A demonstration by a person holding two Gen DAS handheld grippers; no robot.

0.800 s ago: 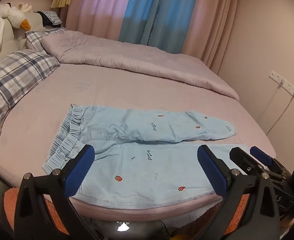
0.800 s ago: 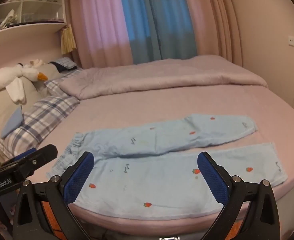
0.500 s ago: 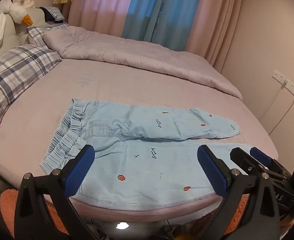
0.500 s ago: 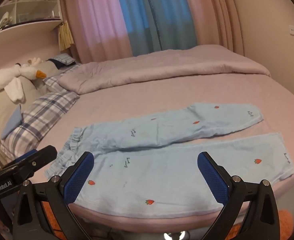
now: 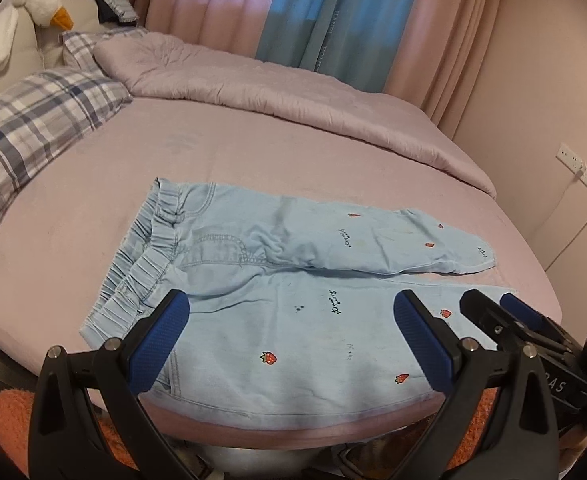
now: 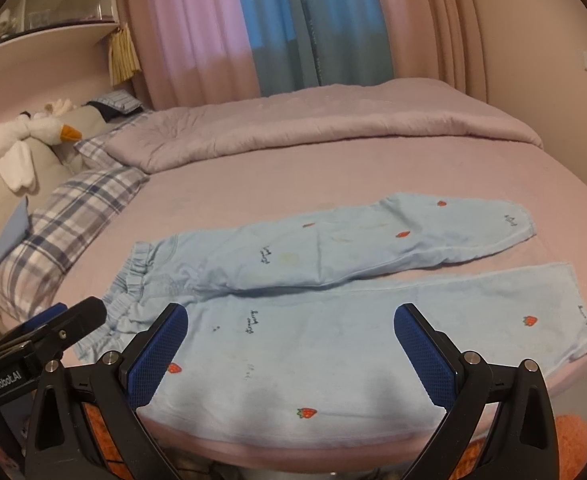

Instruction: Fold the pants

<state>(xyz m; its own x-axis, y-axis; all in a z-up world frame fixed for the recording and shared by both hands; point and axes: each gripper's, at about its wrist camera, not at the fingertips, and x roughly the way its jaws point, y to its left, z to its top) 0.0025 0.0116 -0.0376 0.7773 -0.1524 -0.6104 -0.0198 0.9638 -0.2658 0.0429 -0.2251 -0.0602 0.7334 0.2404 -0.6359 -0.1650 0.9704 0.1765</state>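
The pants point(image 5: 293, 288) lie spread flat on the bed point(image 5: 253, 160) near its front edge, light blue with small strawberries, unfolded. The waistband point(image 5: 141, 256) is to the left, and both legs run to the right; the far leg point(image 5: 373, 240) angles away from the near leg point(image 5: 313, 352), which lies along the edge of the bed. The left gripper point(image 5: 291, 344) hangs above the near leg close to the waist, its blue pads point(image 5: 157, 340) spread wide with nothing between them. The right gripper point(image 6: 293, 352) hangs further along the same leg, also spread wide and empty. Neither touches the cloth. A plaid pillow point(image 5: 33, 128) and a plush goose point(image 5: 41, 4) sit at the left, a quilt point(image 5: 273, 92) lies along the back, and curtains point(image 5: 313, 12) hang behind.
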